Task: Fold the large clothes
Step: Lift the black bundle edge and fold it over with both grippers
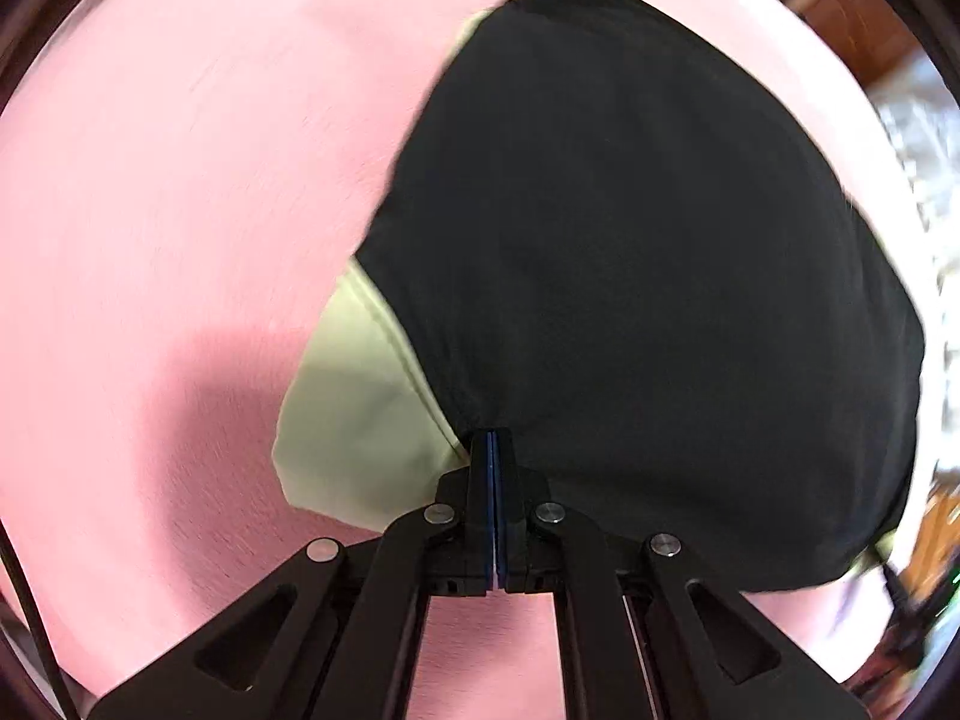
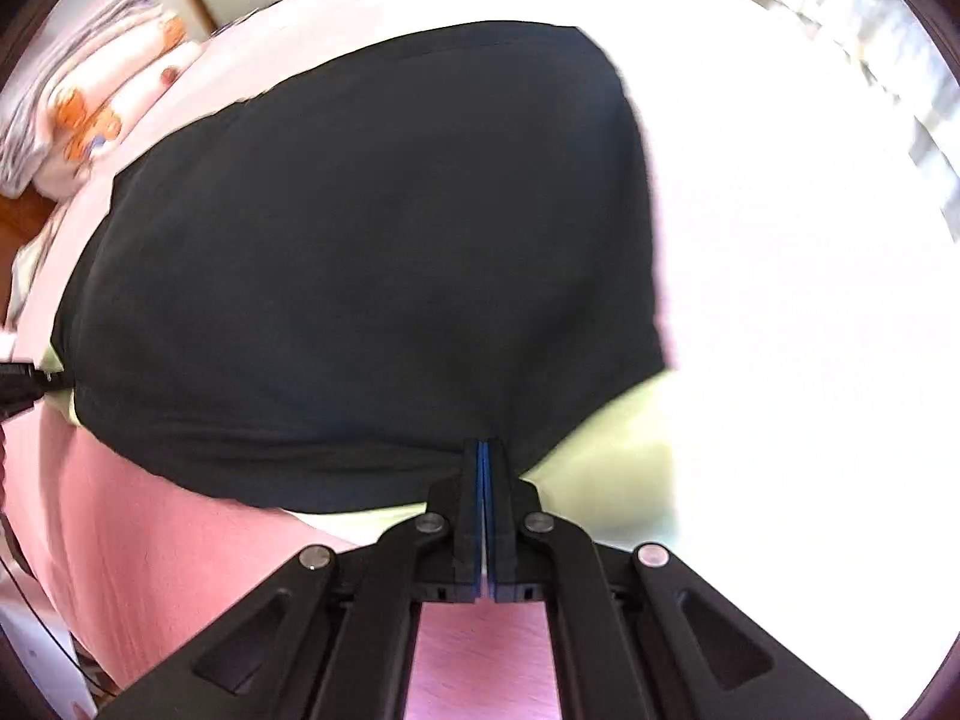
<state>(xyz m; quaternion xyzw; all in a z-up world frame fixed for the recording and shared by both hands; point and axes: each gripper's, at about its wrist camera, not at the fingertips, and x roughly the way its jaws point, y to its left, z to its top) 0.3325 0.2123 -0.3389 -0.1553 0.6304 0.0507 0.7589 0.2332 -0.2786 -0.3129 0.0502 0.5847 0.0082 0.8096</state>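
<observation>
A large black garment (image 1: 630,276) with pale yellow-green sleeves (image 1: 354,414) lies spread over a pink bed sheet (image 1: 180,180). My left gripper (image 1: 492,438) is shut on the garment's near edge where black body meets sleeve. In the right wrist view the same garment (image 2: 360,264) fills the middle, and my right gripper (image 2: 483,447) is shut on its near edge beside the other pale sleeve (image 2: 606,468). The left gripper's tip (image 2: 24,384) shows at the far left edge, at the garment's other corner. Both views are motion-blurred.
The pink sheet (image 2: 150,540) covers the bed; its right part is washed out by bright light. Folded patterned bedding (image 2: 96,114) lies at the bed's far left. Wooden furniture (image 1: 858,30) and a light curtain stand beyond the bed.
</observation>
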